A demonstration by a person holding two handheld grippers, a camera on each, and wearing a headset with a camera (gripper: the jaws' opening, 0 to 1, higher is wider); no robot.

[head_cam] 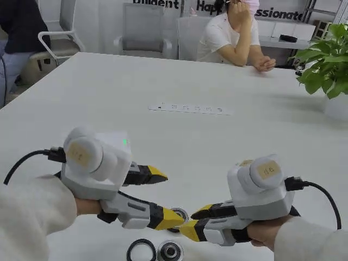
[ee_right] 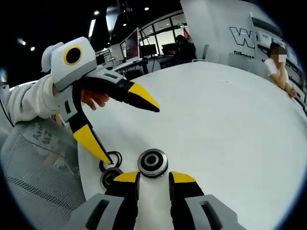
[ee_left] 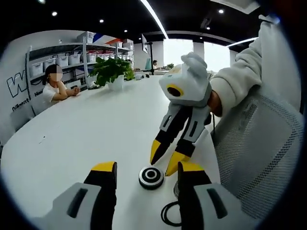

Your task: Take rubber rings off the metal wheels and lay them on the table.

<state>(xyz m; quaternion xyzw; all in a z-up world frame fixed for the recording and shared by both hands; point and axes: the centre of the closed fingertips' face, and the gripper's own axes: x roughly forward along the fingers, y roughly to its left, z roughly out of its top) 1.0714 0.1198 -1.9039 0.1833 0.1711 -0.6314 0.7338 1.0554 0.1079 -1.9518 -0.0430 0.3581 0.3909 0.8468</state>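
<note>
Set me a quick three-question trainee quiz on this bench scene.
1. How many wheels lie on the table?
2. True or false: the right gripper is shut on a ring.
3. The loose ring lies: A) by the plant; B) beside a wheel at the near edge; C) on the far chair.
Key: 1 two; 2 false; 3 B.
</note>
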